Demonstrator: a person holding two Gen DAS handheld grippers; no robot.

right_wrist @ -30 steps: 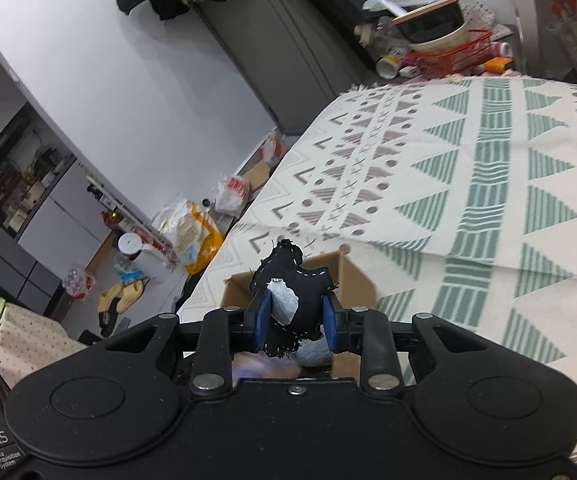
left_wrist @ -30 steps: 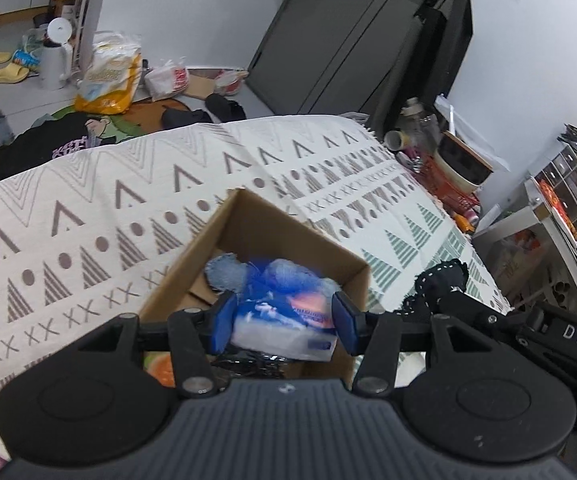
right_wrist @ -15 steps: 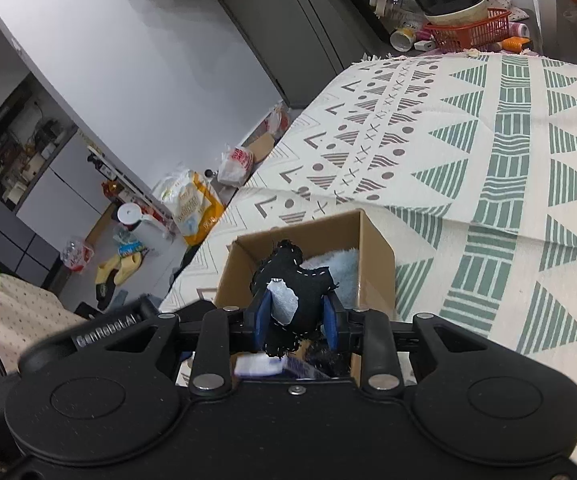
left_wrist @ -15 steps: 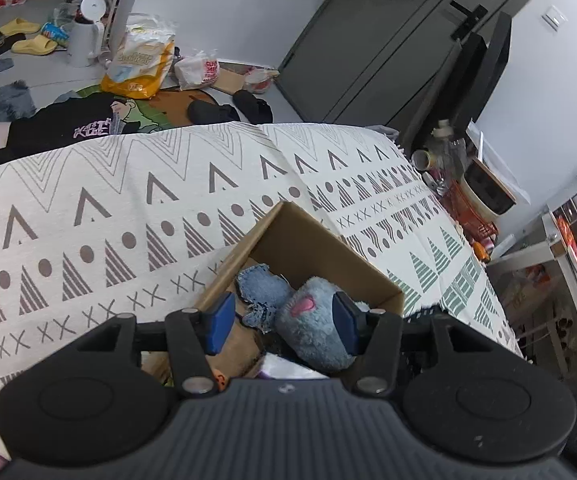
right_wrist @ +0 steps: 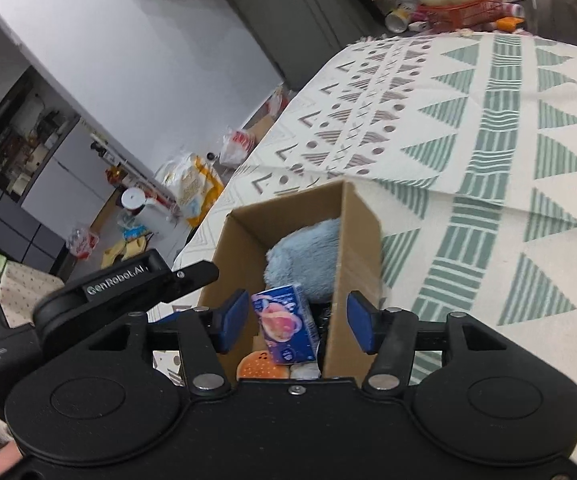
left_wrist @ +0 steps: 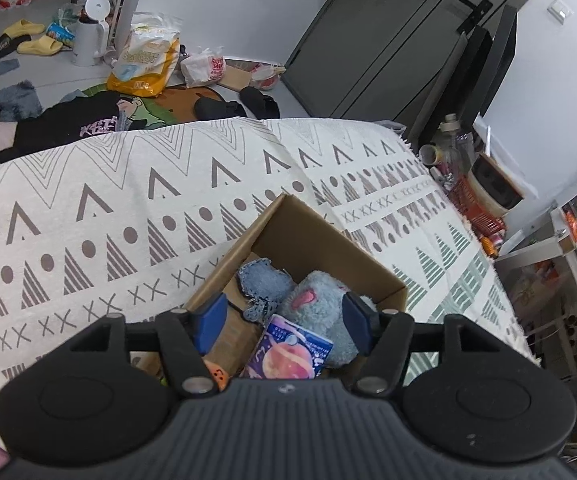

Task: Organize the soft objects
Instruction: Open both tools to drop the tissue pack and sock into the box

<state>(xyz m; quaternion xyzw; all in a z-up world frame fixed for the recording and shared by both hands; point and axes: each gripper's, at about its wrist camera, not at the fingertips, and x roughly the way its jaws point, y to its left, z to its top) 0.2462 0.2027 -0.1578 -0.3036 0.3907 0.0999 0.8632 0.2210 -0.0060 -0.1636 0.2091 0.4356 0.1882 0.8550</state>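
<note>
Cardboard box (left_wrist: 320, 240): ahead of and below both claws, on the patterned blanket (left_wrist: 88, 208).

Contents: blue plush toy (left_wrist: 320, 312), denim scrap (left_wrist: 262, 280), peach-print packet (right_wrist: 284, 324) lying tilted, long axis running from the claws toward the far wall.

Left gripper (left_wrist: 284, 322): jaws opening, empty.

Right gripper (right_wrist: 296, 322): jaws opening, pinching nothing.

Progress: items boxed; apparently near done.

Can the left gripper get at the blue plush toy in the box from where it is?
Probably yes. The left gripper, jaws opening and empty, sits right above the cardboard box. The blue plush toy lies on top, only partly covered by the purple tissue pack.
</note>
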